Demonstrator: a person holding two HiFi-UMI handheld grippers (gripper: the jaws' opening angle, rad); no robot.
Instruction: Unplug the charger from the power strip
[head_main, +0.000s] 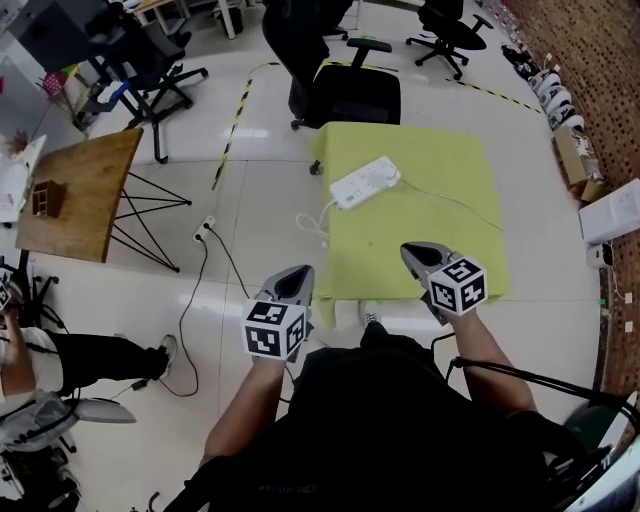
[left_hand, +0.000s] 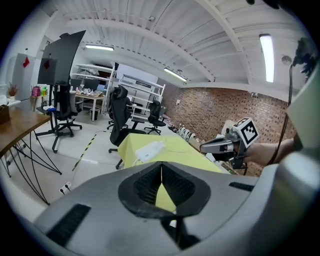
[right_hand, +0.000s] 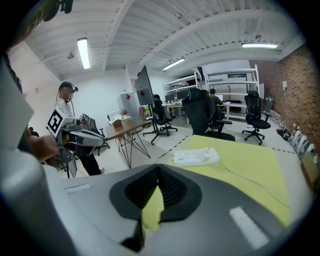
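Note:
A white power strip (head_main: 365, 182) lies near the far left edge of the yellow-green table (head_main: 450, 250). A small white charger (head_main: 386, 171) sits in its right end, and a thin cable (head_main: 455, 203) runs from it across the cloth. My left gripper (head_main: 300, 275) hovers shut over the floor just off the table's near left corner. At the near edge of the table, my right gripper (head_main: 415, 253) is shut as well, with nothing in it. Both are well short of the strip, which lies ahead in the left gripper view (left_hand: 150, 149) and the right gripper view (right_hand: 196, 157).
A black office chair (head_main: 345, 92) stands behind the table. The strip's own white cord (head_main: 316, 222) hangs off the left edge. A wooden table (head_main: 85, 190) and a floor socket with a black cable (head_main: 205, 228) are at left, where a person (head_main: 70, 360) sits. Boxes (head_main: 610, 210) at right.

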